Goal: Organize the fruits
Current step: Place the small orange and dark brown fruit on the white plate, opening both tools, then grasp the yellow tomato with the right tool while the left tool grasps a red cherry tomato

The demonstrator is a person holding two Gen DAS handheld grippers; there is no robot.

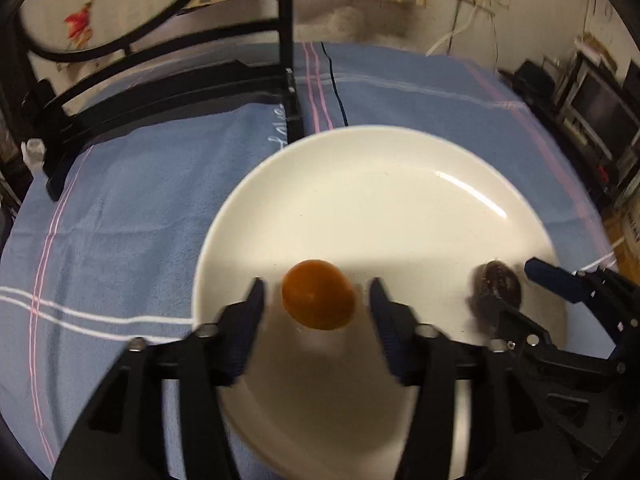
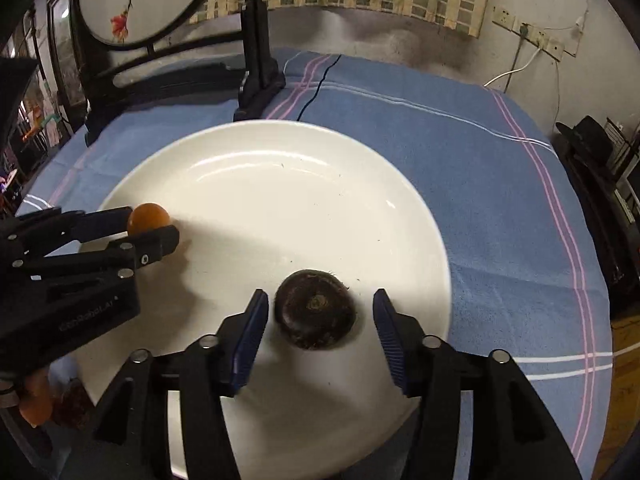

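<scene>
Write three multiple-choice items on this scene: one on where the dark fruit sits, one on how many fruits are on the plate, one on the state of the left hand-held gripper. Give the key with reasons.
1. Where is the dark brown round fruit?
A. On the round white ceramic plate
B. On the blue striped cloth
C. Held off the table

2. How many fruits lie on the plate?
A. One
B. Two
C. Four

3. What is the left hand-held gripper doing?
A. Clamped on the small orange round fruit
B. Open, fingers either side of the orange fruit
C. Shut with nothing between

Key: 1 A, the dark fruit rests on the plate between the right hand-held gripper's open fingers. 2 B, only the orange and the dark fruit sit there. 3 B, gaps show on both sides of the orange fruit.
</scene>
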